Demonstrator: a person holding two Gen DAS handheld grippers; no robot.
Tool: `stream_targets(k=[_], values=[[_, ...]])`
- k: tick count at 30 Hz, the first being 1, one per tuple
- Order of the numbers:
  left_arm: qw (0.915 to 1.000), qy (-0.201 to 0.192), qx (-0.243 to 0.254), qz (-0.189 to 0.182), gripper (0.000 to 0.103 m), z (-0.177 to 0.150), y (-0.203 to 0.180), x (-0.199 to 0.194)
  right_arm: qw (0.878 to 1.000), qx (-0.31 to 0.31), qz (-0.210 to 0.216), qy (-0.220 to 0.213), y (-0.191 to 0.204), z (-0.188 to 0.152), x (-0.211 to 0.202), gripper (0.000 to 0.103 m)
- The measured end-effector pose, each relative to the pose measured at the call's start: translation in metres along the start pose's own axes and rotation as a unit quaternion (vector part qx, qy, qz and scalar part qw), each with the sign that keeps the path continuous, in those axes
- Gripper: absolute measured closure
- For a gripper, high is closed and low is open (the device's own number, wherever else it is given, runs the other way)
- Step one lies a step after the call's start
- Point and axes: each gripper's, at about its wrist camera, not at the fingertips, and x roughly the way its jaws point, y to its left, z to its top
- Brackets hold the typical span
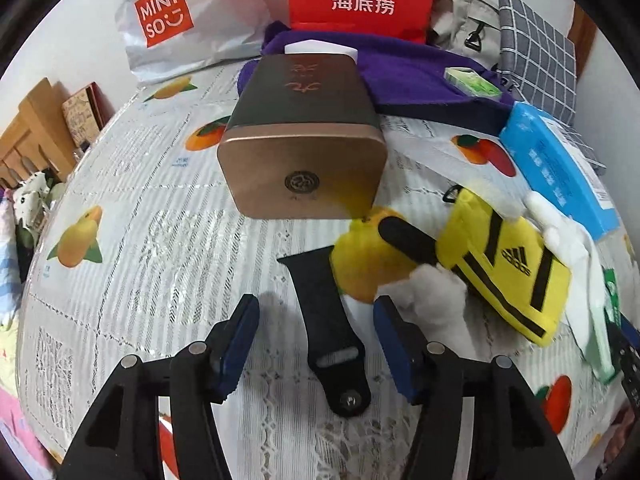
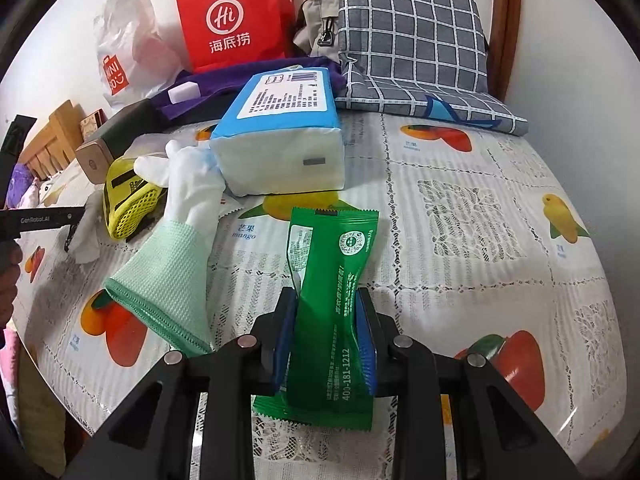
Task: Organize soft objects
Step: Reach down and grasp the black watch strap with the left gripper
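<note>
A black watch strap (image 1: 329,334) lies flat on the lace tablecloth between the fingers of my left gripper (image 1: 316,320). The jaws stand apart and neither blue pad presses the strap. The right-hand pad (image 1: 390,332) sits against a white fluffy wad (image 1: 434,292). Beyond it lie a yellow Adidas soft piece (image 1: 508,268) (image 2: 128,200) and a white and mint glove (image 2: 180,224) (image 1: 576,280). My right gripper (image 2: 326,308) is shut on a green foil packet (image 2: 334,288), held upright above the table.
A copper and dark box (image 1: 300,152) lies on its side ahead. A blue tissue pack (image 2: 280,136), purple cloth (image 1: 400,76), red paper bag (image 2: 236,16), Miniso bag (image 1: 168,12) and grey checked cushion (image 2: 412,40) crowd the back. The table edge (image 2: 600,320) curves at right.
</note>
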Motion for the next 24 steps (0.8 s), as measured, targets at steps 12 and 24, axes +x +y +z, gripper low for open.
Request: stream_targets(k=[12,24], values=[[0.9989,0.004,-0.023,-0.04,0.083,0.002,0.011,-0.006,1.0,0.005,-0.001,-0.004,0.002,0.008,-0.009,0.078],[0.9978,-0.017,-0.037,-0.053,0.083,0.0,0.021,-0.035,0.999,-0.004,0.009,-0.033,0.014,0.031,-0.038,0.078]])
